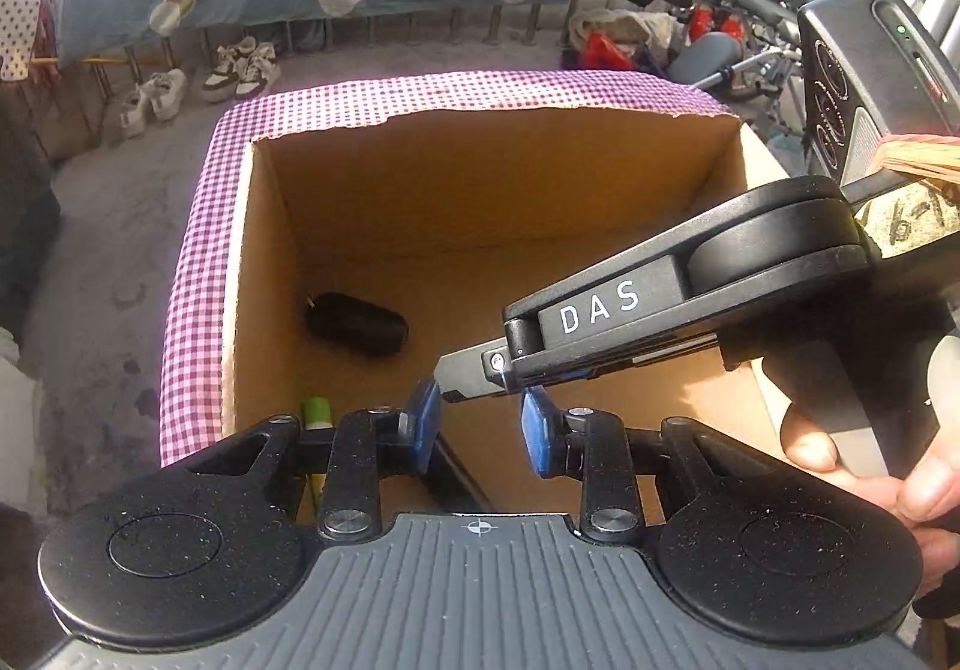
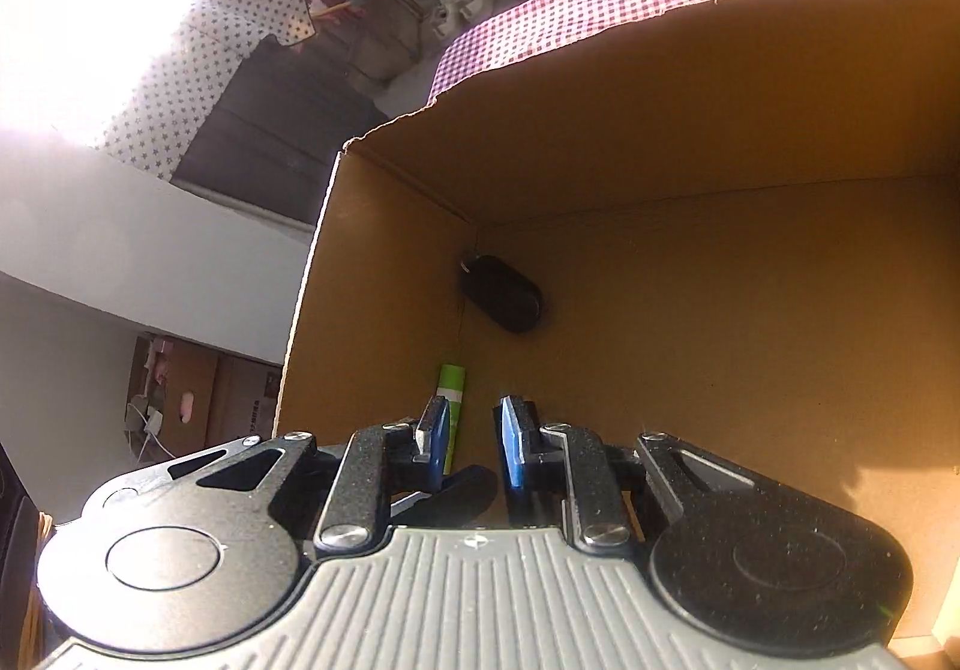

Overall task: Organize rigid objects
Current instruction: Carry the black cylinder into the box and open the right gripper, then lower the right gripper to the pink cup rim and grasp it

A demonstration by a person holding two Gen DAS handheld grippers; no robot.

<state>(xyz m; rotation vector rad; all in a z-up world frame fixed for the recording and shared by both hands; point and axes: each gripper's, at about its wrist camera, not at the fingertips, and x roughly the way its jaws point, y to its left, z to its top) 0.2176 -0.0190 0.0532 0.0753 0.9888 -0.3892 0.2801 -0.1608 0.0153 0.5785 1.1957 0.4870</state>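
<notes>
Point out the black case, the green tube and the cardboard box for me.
black case [image 2: 503, 295]: right wrist view, middle of its top.
green tube [image 2: 451, 385]: right wrist view, upper green part.
cardboard box [image 1: 480, 178]: left wrist view, far inner wall.

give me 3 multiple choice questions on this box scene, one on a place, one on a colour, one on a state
1. Where does the black oval case lie?
A. on the brown cardboard box floor near a corner
B. on the floor outside the box
C. between the left gripper's pads

2. What colour is the checked cloth draped over the box rim?
A. green and yellow
B. purple and white
C. plain grey

3. What is between the left gripper pads?
A. the green and white tube
B. the black case
C. nothing

Key:
1 A: it rests on the box bottom by the wall corner.
2 B: purple and white checks show on the rim.
3 C: the gap between the blue pads is bare.
</notes>
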